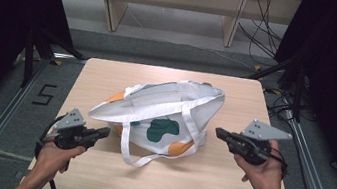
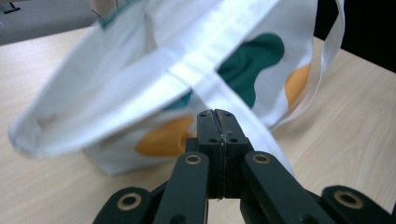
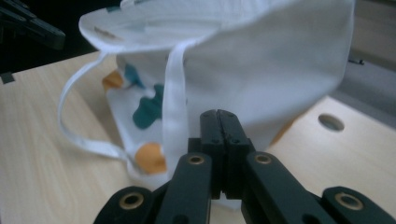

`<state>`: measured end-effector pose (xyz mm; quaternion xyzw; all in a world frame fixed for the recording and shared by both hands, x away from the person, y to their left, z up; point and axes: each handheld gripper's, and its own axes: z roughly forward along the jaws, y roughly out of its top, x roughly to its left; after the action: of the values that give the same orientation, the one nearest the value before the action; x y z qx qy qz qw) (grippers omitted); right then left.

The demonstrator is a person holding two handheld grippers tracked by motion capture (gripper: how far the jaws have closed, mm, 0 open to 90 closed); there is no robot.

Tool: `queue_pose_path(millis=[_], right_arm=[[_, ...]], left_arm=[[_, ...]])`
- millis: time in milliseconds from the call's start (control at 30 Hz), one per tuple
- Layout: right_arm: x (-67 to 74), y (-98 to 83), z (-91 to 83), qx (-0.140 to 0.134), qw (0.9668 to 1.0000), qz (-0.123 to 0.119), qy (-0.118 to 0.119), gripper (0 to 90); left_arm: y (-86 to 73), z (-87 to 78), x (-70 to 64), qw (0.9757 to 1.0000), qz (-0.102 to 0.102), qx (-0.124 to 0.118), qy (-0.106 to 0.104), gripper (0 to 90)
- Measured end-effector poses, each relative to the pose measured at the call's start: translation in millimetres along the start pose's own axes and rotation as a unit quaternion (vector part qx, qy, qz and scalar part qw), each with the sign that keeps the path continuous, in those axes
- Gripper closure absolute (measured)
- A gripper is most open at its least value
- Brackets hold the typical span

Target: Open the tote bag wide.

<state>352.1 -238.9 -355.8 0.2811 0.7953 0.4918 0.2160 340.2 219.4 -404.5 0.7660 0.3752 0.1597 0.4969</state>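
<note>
A white cloth tote bag (image 1: 164,109) with green and orange blotches lies slumped in the middle of the wooden table (image 1: 224,183), its mouth gaping toward the left. One long strap (image 1: 132,159) loops onto the tabletop in front of it. My left gripper (image 1: 106,131) is shut and holds nothing, its tip just short of the bag's left rim. My right gripper (image 1: 219,132) is shut too, close to the bag's right side. In the left gripper view the shut jaws (image 2: 217,115) point at the bag (image 2: 140,79). In the right gripper view the shut jaws (image 3: 220,115) face the bag (image 3: 261,70) and its strap (image 3: 173,93).
A round hole (image 3: 330,122) pierces the tabletop to the bag's right. Behind the table stands a light wooden shelf unit (image 1: 170,3). Cables (image 1: 266,33) trail over the floor at back right. Metal rails (image 1: 313,161) flank the table, and a "5" mark (image 1: 44,94) is on the floor at left.
</note>
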Motion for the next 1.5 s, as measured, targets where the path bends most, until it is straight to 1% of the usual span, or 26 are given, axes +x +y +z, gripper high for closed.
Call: queue_pose_path(millis=[100,167,200,367,500,533,600,700,733,767,867,900,933,967,1000,1033,1100,1133,1167,1233,1267,1333,1367,1400,1433,1500], right_arm=[[-5.2,23.8,8.0,0.008,0.9999,-0.007,0.004,90.0],[-9.2,36.9,16.6,-0.003,0.9999,-0.014,0.002,90.0],[-10.5,43.6,19.2,0.007,0.9998,-0.015,0.006,90.0],[-17.9,73.3,38.2,0.012,0.9994,-0.031,-0.007,90.0],[-21.3,84.7,57.5,0.038,0.9989,-0.026,-0.01,90.0],[-23.4,86.3,63.7,0.047,0.9981,-0.039,-0.008,90.0],[-24.7,86.3,74.3,0.062,0.9972,-0.04,-0.013,90.0],[-31.3,80.4,92.3,0.101,0.9933,-0.05,-0.025,90.0],[-31.5,75.6,97.9,0.112,0.993,-0.027,-0.029,90.0],[-37.3,71.1,103.3,0.121,0.9912,-0.04,-0.038,90.0],[-50.3,49.0,117.9,0.167,0.9846,-0.02,-0.049,90.0],[-54.3,39.0,122.8,0.178,0.9829,-0.008,-0.046,90.0],[-56.3,26.9,129.7,0.173,0.9839,0.008,-0.043,90.0],[-56.5,17.1,133.5,0.194,0.9801,0.024,-0.035,90.0],[-57.4,6.6,137.9,0.203,0.9783,0.027,-0.032,90.0],[-57.8,-3.9,142.9,0.204,0.9777,0.041,-0.029,90.0],[-60.1,-20.0,147.9,0.214,0.9745,0.068,-0.01,90.0],[-60.1,-20.0,147.9,0.214,0.9745,0.068,-0.01,90.0],[-57.6,-33.9,153.3,0.226,0.9725,0.056,-0.011,90.0],[-55.6,-34.5,152.5,0.213,0.9756,0.05,-0.019,90.0],[-55.8,-29.8,149.3,0.222,0.9738,0.046,-0.021,90.0],[-56.0,-18.9,143.8,0.208,0.9764,0.05,-0.029,90.0],[-56.0,-18.9,143.8,0.208,0.9764,0.05,-0.029,90.0],[-57.2,-12.2,141.2,0.195,0.9788,0.056,-0.027,90.0],[-58.8,2.3,142.8,0.156,0.9863,0.046,-0.028,90.0],[-57.1,13.8,149.1,0.145,0.9883,0.046,-0.006,90.0]], left_arm=[[20.0,8.5,5.6,1.0,0.001,0.0,0.001,89.5],[29.9,13.5,9.2,0.9999,0.006,0.001,0.008,89.5],[29.9,13.5,9.2,0.9999,0.006,0.001,0.008,89.5],[58.9,28.3,21.5,0.9998,0.002,-0.004,0.021,89.5],[66.4,38.7,26.4,0.9998,-0.001,0.001,0.022,89.5],[68.6,46.4,28.7,0.9998,-0.003,0.007,0.02,89.5],[69.2,54.3,31.1,0.9998,-0.01,0.007,0.018,89.5],[68.3,66.0,38.2,0.9993,-0.002,0.018,0.033,89.5],[66.4,70.3,42.3,0.9991,-0.009,0.021,0.037,89.5],[63.4,74.4,47.7,0.9987,-0.021,0.023,0.04,89.4],[49.3,89.4,67.3,0.9968,-0.046,0.038,0.053,89.6],[44.0,94.1,72.8,0.9959,-0.043,0.048,0.063,89.6],[38.1,99.3,77.9,0.9952,-0.031,0.062,0.07,89.6],[32.3,104.4,81.9,0.9939,-0.031,0.078,0.072,89.6],[27.0,108.5,85.8,0.9928,-0.036,0.087,0.074,89.7],[22.7,110.7,90.6,0.9916,-0.028,0.103,0.073,89.8],[18.0,115.7,94.2,0.9914,-0.044,0.102,0.069,89.8],[18.0,115.7,94.2,0.9914,-0.044,0.102,0.069,89.8],[21.4,117.1,91.5,0.9899,-0.028,0.113,0.08,89.8],[26.1,116.2,87.9,0.9885,-0.016,0.123,0.087,89.7],[28.9,113.6,87.7,0.9889,-0.017,0.124,0.081,89.7],[35.3,109.2,83.7,0.993,-0.039,0.091,0.064,89.7],[35.3,109.2,83.7,0.993,-0.039,0.091,0.064,89.6],[42.0,107.3,77.1,0.9948,-0.043,0.073,0.056,89.6],[45.8,106.8,74.0,0.9956,-0.039,0.073,0.045,89.6],[59.2,114.7,59.6,0.9967,-0.028,0.073,0.023,89.3]])
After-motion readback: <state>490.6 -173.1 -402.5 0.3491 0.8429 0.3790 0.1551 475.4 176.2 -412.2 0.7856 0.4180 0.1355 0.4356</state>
